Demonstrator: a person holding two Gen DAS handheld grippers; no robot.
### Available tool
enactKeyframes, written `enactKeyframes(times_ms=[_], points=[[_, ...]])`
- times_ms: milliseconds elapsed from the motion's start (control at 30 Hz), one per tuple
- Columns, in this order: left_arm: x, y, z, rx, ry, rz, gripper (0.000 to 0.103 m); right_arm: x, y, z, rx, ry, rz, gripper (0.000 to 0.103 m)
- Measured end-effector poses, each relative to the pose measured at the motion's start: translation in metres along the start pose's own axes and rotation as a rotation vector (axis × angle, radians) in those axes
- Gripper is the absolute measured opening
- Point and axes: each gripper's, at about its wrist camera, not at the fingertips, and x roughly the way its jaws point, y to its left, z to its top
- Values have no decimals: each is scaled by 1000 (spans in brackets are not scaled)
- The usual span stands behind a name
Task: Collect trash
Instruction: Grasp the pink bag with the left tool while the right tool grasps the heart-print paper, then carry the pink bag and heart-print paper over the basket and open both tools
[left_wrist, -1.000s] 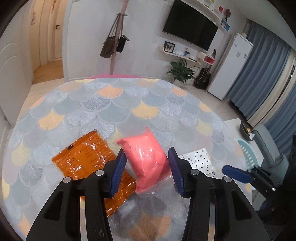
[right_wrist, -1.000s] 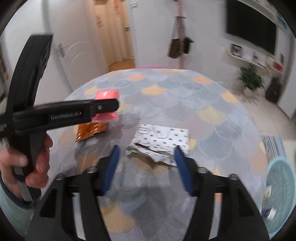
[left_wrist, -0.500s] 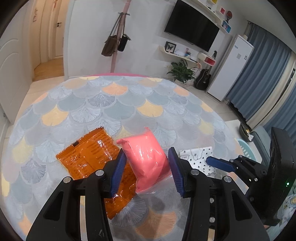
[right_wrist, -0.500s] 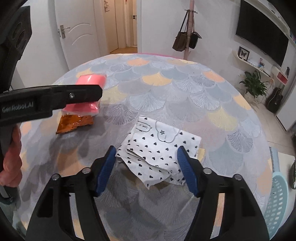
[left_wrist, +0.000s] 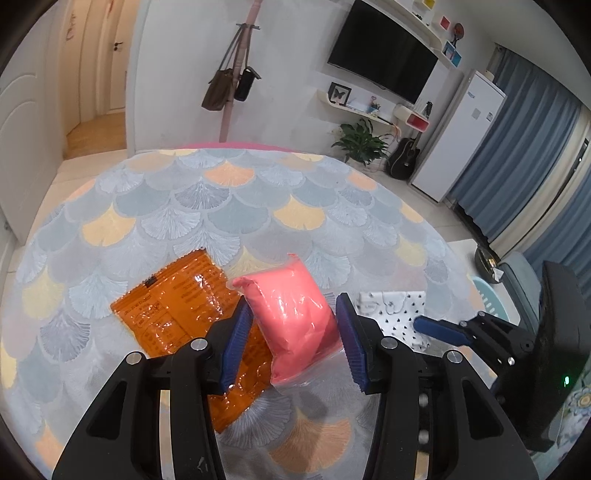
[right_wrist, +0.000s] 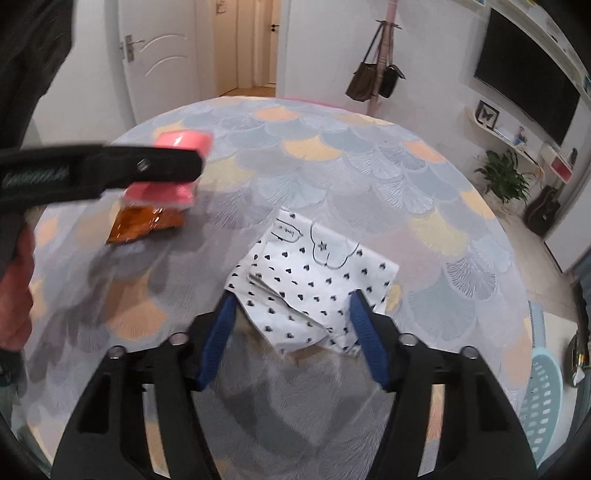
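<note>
A pink plastic packet (left_wrist: 291, 314) lies on the round scalloped rug, partly over an orange wrapper (left_wrist: 177, 314). My left gripper (left_wrist: 293, 343) is open, its blue pads on either side of the pink packet, apart from it. A crumpled white paper with black hearts (right_wrist: 314, 288) lies to the right; it also shows in the left wrist view (left_wrist: 395, 310). My right gripper (right_wrist: 291, 339) is open, its pads straddling the paper's near edge. The pink packet (right_wrist: 173, 184) and orange wrapper (right_wrist: 144, 225) show at left in the right wrist view, behind the left gripper's arm.
A light blue perforated basket (right_wrist: 543, 402) stands off the rug at the right, also in the left wrist view (left_wrist: 491, 299). A coat stand with bags (left_wrist: 232, 81), a plant (left_wrist: 360, 142), a guitar (left_wrist: 404, 158) and a fridge (left_wrist: 461, 136) line the far wall.
My right gripper has moved forward and down onto the white paper, its pads now around the near edge. My left gripper stayed around the pink packet, still open.
</note>
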Motion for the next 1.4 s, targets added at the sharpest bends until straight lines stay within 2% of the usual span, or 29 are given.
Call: enactKeyframes(times_ms=[33, 67, 100, 167, 267, 333, 600, 833, 1033, 1100, 1200, 1400], points=[[-1, 0, 0, 1, -3, 0, 45, 1, -3, 3, 19, 1, 0, 46], [-3, 0, 1, 3, -6, 1, 45, 2, -6, 5, 33, 1, -2, 34], [-5, 0, 1, 5, -9, 2, 45, 3, -8, 7, 44, 3, -2, 31], [-8, -2, 2, 10, -17, 1, 45, 3, -17, 10, 90, 2, 27, 18], [-14, -7, 4, 23, -28, -11, 45, -4, -26, 10, 148, -27, 59, 8], [-17, -14, 5, 39, -37, -23, 45, -13, -29, 10, 167, -54, 49, 4], [-23, -71, 15, 135, -63, -101, 45, -75, -62, 2, 282, -196, -46, 3], [-12, -148, 21, 262, -62, -189, 45, -133, -116, -27, 411, -281, -169, 3], [7, -214, 20, 338, -38, -271, 45, -163, -183, -70, 590, -284, -250, 3], [15, -235, 20, 359, -25, -298, 45, -166, -205, -86, 662, -278, -242, 3], [28, -262, 17, 378, -4, -329, 45, -166, -243, -116, 810, -264, -183, 3], [63, -316, 4, 419, 74, -409, 45, -158, -288, -169, 966, -221, -213, 3]])
